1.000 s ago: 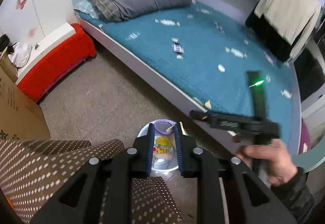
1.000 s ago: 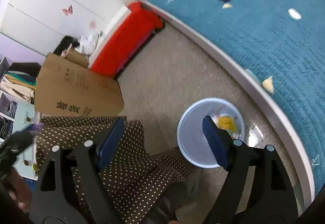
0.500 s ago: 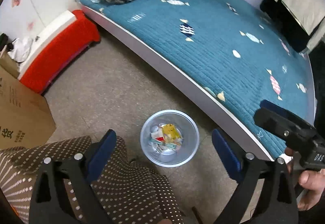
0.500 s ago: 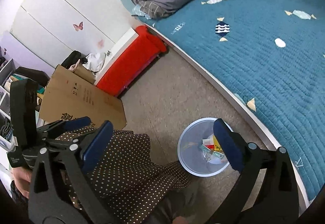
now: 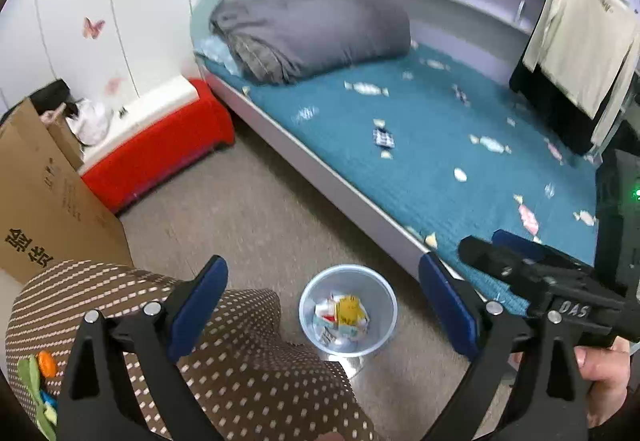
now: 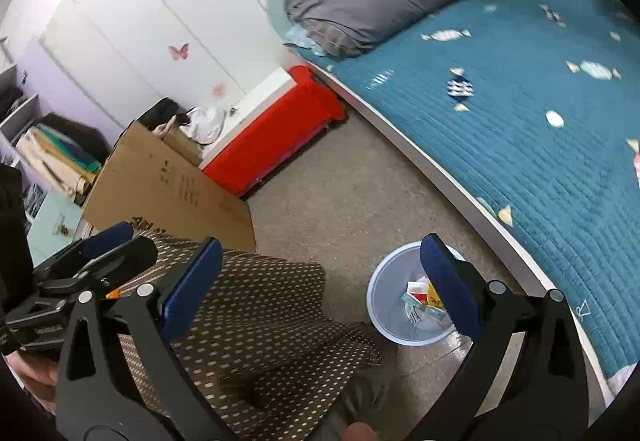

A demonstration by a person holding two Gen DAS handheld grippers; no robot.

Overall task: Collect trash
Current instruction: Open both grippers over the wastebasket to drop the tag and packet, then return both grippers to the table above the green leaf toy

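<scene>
A small clear trash bin (image 5: 348, 315) stands on the carpet beside the bed, holding several coloured wrappers (image 5: 345, 317). It also shows in the right wrist view (image 6: 400, 305). My left gripper (image 5: 324, 305) is open and empty, held above the bin. My right gripper (image 6: 320, 281) is open and empty, its right finger in front of the bin. The right gripper shows at the right of the left wrist view (image 5: 528, 277), and the left gripper at the left of the right wrist view (image 6: 80, 265).
A bed with a teal candy-print cover (image 5: 460, 145) and a grey duvet (image 5: 312, 33) fills the right. A red bench (image 5: 160, 149) and a cardboard box (image 5: 40, 201) stand on the left. A brown dotted cloth (image 5: 224, 361) lies below the grippers.
My left gripper opened from shut and dropped the wrapper into the bin. Both grippers have since lifted and tilted up, so more of the room shows.
</scene>
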